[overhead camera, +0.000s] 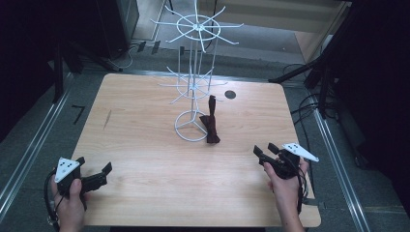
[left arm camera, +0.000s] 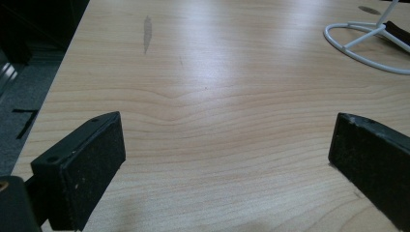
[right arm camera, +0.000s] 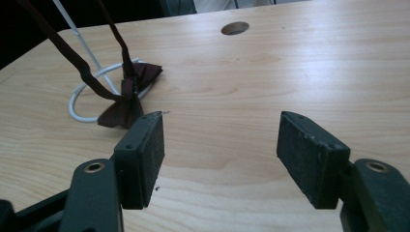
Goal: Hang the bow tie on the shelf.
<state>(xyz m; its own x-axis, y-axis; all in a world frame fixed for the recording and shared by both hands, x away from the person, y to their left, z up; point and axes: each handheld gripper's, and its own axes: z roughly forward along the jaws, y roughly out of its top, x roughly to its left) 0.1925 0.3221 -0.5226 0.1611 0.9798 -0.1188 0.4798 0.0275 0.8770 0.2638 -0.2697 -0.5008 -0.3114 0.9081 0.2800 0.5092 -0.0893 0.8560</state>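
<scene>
A dark brown cloth bow tie [overhead camera: 211, 126] w/ a long thin strap hangs from the tall white wire rack [overhead camera: 194, 72]. The bow part lies on the light wooden table [overhead camera: 145, 145], touching the rack's round wire foot [overhead camera: 186, 126] on its right side. In the right gripper view the bow tie [right arm camera: 126, 99] lies on that white ring, strap going up & out of sight.

A small round hole [overhead camera: 230, 94] sits in the table behind the rack.

The left gripper [overhead camera: 99, 177] is at the near left corner, held in the left hand [overhead camera: 70, 205]. Its jaws are spread wide, nothing btwn them. The right gripper [overhead camera: 265, 152] is near the right edge, held in the right hand [overhead camera: 285, 186]. Its jaws are also spread, empty, well apart from the bow tie.
</scene>
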